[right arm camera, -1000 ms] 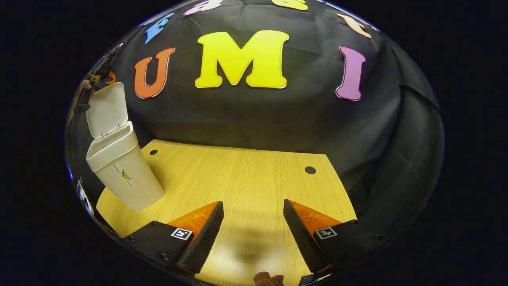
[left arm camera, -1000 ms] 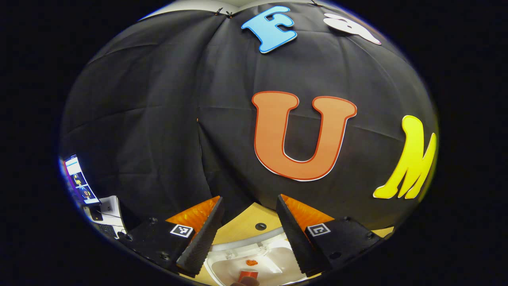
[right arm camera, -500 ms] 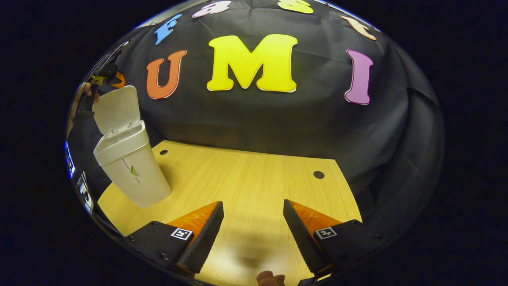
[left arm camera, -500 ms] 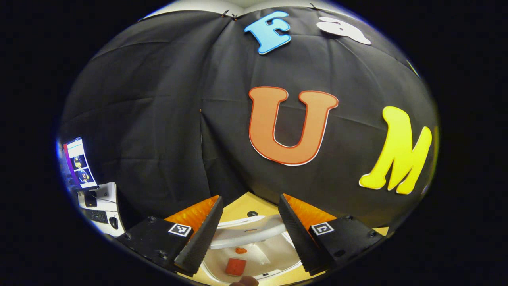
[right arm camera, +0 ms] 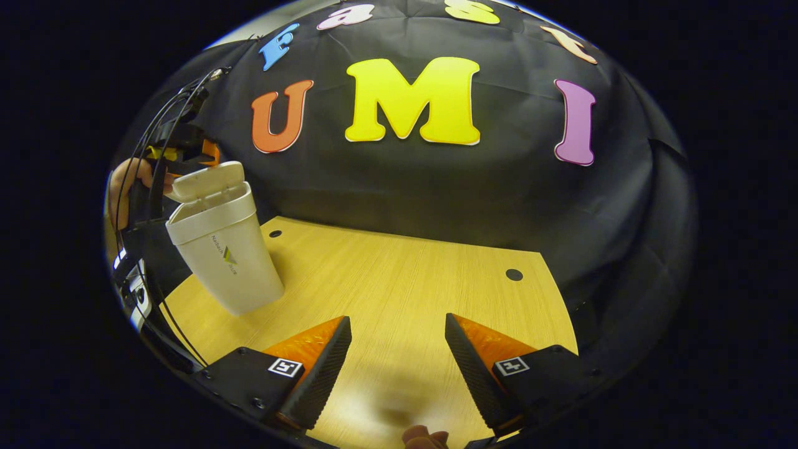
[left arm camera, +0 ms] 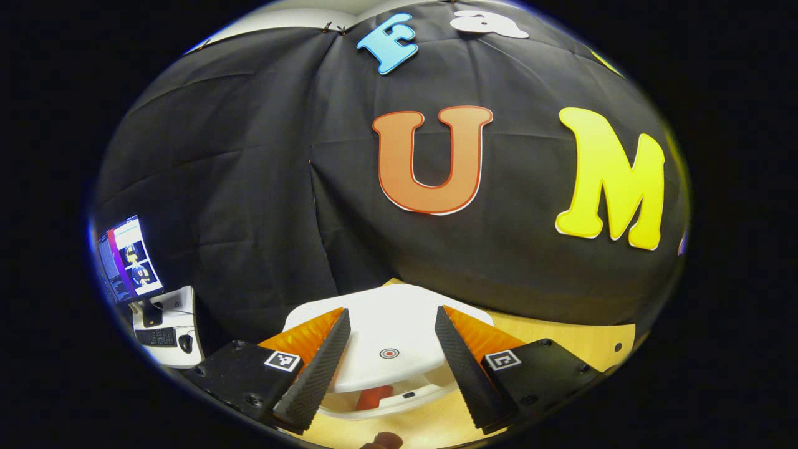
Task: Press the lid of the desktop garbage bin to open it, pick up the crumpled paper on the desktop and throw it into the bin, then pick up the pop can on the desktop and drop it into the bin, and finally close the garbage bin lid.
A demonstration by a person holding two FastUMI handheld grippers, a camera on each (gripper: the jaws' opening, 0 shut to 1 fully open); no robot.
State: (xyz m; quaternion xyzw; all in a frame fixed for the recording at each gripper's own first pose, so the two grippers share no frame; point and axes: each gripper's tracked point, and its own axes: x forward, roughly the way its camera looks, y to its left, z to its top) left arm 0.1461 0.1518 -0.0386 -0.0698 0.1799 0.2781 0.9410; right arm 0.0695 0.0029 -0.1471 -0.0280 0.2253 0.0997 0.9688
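While the lid (left arm camera: 386,349) sits nearly down on the bin (right arm camera: 227,262), L gripper (left arm camera: 389,368) hovers just above it, fingers wide apart w/ nothing held, lid's target mark between them, prob. placed to press it shut. Something red, likely the can (left arm camera: 373,396), shows in the gap under the lid. R gripper (right arm camera: 399,368) hangs wide open & empty over bare desk (right arm camera: 399,280), well clear of bin

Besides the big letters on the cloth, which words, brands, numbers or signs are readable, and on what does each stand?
Nothing is clear enough to quote.
Bin: brand line and logo on its side, too blurred to read.
Lid: a red ring mark, no words.
Left gripper and right gripper: square coded tags, no letters.
Monitor: too small.
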